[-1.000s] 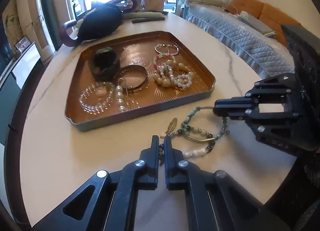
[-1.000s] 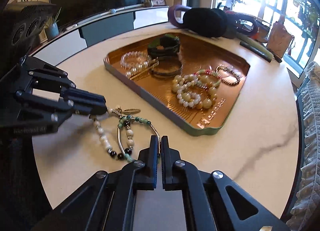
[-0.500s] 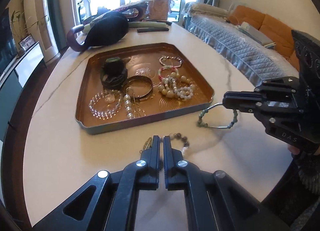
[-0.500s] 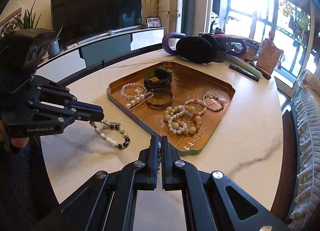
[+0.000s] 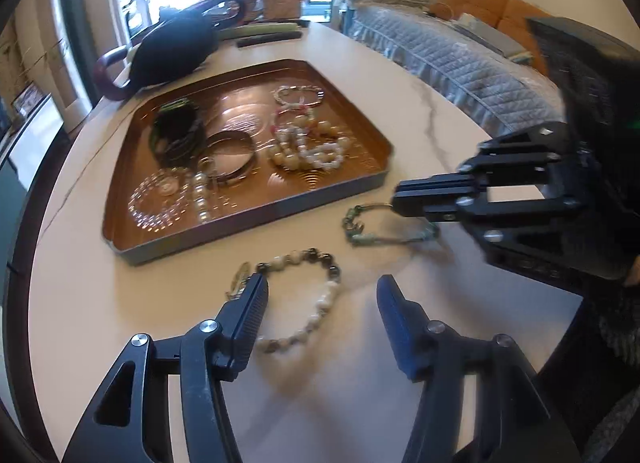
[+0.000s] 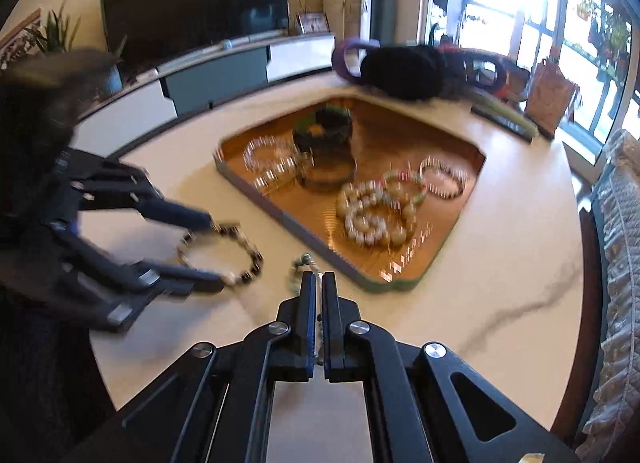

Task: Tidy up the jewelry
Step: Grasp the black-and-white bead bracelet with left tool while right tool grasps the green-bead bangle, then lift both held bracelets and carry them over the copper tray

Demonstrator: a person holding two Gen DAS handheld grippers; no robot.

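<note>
the left gripper (image 5: 322, 291) is spread wide over the table (image 5: 80, 303), a pearl bracelet (image 5: 316, 303) lying loose between its fingers. the right gripper (image 6: 319, 279) is clamped on a green bracelet (image 5: 376, 229), held just off the tray (image 5: 248, 219), near its front rim. other bracelets lie in the tray.

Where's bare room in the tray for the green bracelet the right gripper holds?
Freest is the tray's near-right corner, between the pearl pile and the near rim. A smaller bare strip runs up the middle between the dark cuffs and the top-right bracelets. The left half is crowded. The right gripper grips the green bracelet.
</note>
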